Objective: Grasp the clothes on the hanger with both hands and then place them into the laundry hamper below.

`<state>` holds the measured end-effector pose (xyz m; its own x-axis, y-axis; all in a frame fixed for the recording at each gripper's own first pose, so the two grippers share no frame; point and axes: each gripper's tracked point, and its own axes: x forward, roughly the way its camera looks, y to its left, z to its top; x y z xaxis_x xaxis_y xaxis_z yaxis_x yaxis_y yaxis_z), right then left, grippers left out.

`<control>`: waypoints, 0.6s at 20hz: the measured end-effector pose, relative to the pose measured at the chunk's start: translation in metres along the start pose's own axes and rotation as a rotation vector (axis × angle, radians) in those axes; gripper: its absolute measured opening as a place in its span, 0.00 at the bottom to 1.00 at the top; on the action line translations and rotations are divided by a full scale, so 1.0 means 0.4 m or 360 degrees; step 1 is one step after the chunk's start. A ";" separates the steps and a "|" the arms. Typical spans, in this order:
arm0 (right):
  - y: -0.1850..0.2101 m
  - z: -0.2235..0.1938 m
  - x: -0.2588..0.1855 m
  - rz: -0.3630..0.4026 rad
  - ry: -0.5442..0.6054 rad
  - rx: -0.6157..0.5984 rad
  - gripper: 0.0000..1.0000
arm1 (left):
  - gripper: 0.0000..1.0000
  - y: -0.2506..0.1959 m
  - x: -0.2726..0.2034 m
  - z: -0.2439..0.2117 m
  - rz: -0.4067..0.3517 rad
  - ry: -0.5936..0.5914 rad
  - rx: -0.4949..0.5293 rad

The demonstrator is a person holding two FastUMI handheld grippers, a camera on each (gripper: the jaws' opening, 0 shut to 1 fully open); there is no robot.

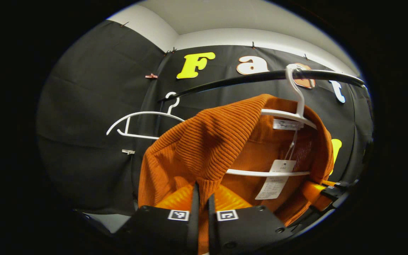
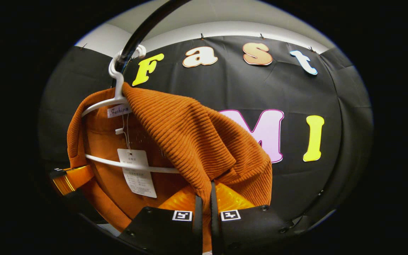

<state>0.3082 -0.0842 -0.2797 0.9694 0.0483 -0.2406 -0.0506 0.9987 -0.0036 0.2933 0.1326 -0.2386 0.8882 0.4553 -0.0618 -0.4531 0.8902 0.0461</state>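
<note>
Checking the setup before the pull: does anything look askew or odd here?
The orange sweater sits bunched on its white hanger, both shoulders pinched up by the left gripper and right gripper, with paper tags dangling inside. A second hanger hangs bare on the rail.

We've got a rust-orange ribbed knit sweater (image 1: 207, 141) draped on a white plastic hanger (image 1: 289, 117). It's hooked over a dark rail, paper tag dangling inside.
</note>
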 end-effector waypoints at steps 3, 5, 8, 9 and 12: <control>0.009 0.000 -0.022 0.0174 0.0023 0.0076 0.15 | 0.06 0.023 -0.028 0.010 -0.0068 0.0054 -0.0052; -0.001 0.026 -0.051 0.0263 0.0020 0.0171 0.14 | 0.06 0.068 -0.056 0.035 -0.0038 0.0076 -0.0026; -0.013 0.069 -0.102 0.0383 -0.0033 0.0263 0.14 | 0.06 0.089 -0.118 0.095 -0.0017 0.0069 0.0022; -0.010 0.072 -0.120 0.0420 -0.0052 0.0313 0.14 | 0.05 0.095 -0.143 0.115 -0.0012 0.0051 0.0038; -0.023 0.077 -0.129 0.0463 -0.0083 0.0527 0.14 | 0.05 0.110 -0.164 0.165 -0.0006 -0.0003 0.0065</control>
<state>0.2660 -0.0955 -0.2374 0.9374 0.3206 -0.1359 -0.2520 0.8940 0.3704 0.2200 0.1408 -0.1667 0.8901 0.4518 -0.0602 -0.4463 0.8907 0.0867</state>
